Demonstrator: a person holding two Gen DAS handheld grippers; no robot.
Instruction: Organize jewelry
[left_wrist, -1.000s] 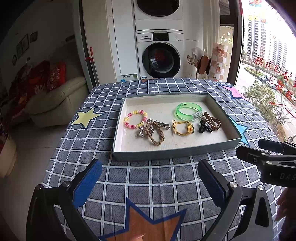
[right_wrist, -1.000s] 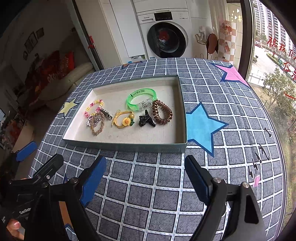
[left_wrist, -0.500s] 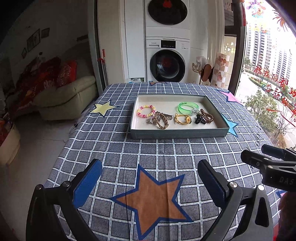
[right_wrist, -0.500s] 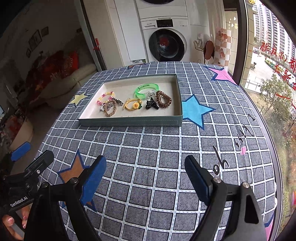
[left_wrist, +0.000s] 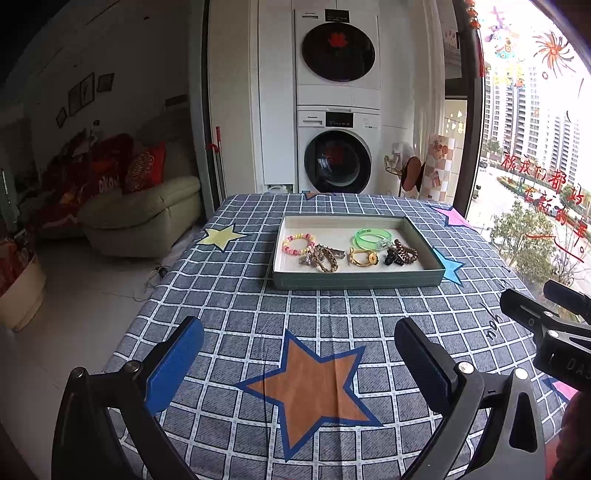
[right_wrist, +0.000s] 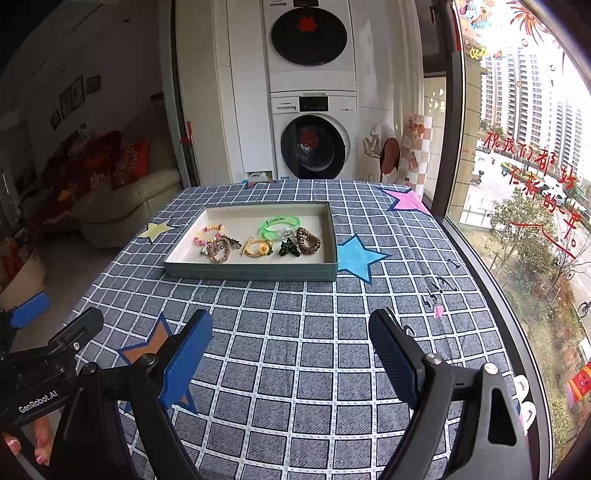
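Observation:
A shallow grey-green tray (left_wrist: 356, 281) (right_wrist: 251, 274) stands far across the checked tablecloth. Inside lie a pink-and-yellow bead bracelet (left_wrist: 297, 243) (right_wrist: 208, 233), a braided brown band (left_wrist: 325, 258) (right_wrist: 218, 253), a yellow hair tie with a flower (left_wrist: 364, 257) (right_wrist: 257, 247), a green bangle (left_wrist: 371, 237) (right_wrist: 279, 226), a black claw clip (left_wrist: 392, 257) (right_wrist: 289, 247) and a brown coil hair tie (left_wrist: 406, 253) (right_wrist: 308, 240). My left gripper (left_wrist: 299, 363) is open and empty above the orange star. My right gripper (right_wrist: 291, 350) is open and empty too, well short of the tray.
The tablecloth (right_wrist: 295, 332) bears an orange star (left_wrist: 310, 387), a blue star (right_wrist: 356, 256), a pink star (right_wrist: 406, 199) and a yellow star (left_wrist: 221, 236). Stacked washing machines (left_wrist: 338, 151) stand behind the table, a sofa (left_wrist: 144, 214) at left, a window (right_wrist: 524, 166) at right.
Both grippers have drawn back from the tray and risen; the tray now looks smaller and farther away. Both stay open and empty.

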